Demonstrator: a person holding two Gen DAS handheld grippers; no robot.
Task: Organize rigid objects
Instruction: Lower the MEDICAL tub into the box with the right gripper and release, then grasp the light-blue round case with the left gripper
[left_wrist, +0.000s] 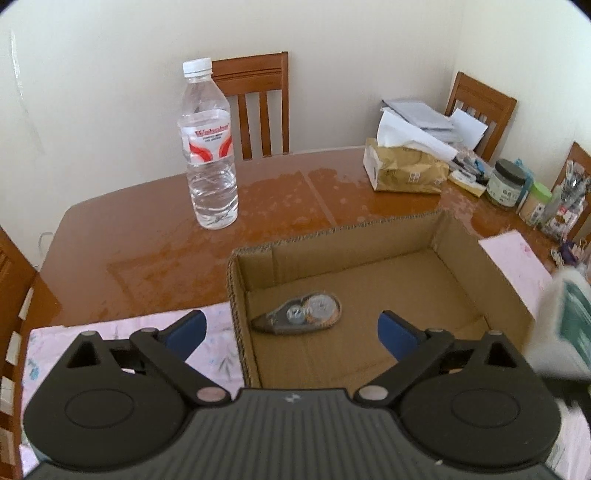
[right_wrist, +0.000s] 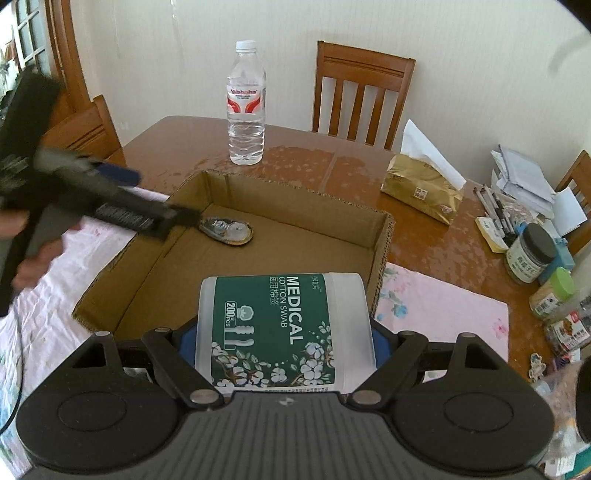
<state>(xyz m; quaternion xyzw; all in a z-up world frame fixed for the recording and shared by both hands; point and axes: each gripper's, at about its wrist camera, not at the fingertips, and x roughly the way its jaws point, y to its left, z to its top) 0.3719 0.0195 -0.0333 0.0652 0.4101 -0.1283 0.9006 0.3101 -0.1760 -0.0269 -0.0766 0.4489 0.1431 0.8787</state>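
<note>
— What is seen in the right gripper (right_wrist: 284, 332)?

— A cotton swab tub (right_wrist: 282, 328), white with a green label, is clamped between the blue pads (right_wrist: 380, 343) and held above the near edge of the cardboard box (right_wrist: 382, 236). In the left wrist view the same tub (left_wrist: 565, 314) is caught only as a blur at the right edge of the frame.

— And the left gripper (left_wrist: 291, 330)?

— Its fingers are spread wide apart with nothing between them. It is held over the near left corner of the box (left_wrist: 236, 295), above a pink flowered cloth (left_wrist: 110, 336). From the right wrist view it (right_wrist: 122, 184) is seen blurred, reaching in over the left wall of the box.

— What is already in the box?

— One item is seen on the cardboard floor, toward the far left corner: a correction tape dispenser (left_wrist: 299, 314), lying flat, well apart from the tub.

— What else is laid out on the table (left_wrist: 147, 236)?

— A water bottle (left_wrist: 208, 147) is stood upright beyond the far left corner of the box. A tissue pack (left_wrist: 406, 168) is placed toward the far right edge, with papers (left_wrist: 421, 118), pens (right_wrist: 495, 214) and jars (left_wrist: 506, 182) crowded along the right edge. Wooden chairs (left_wrist: 258, 99) are drawn up around the table.
</note>
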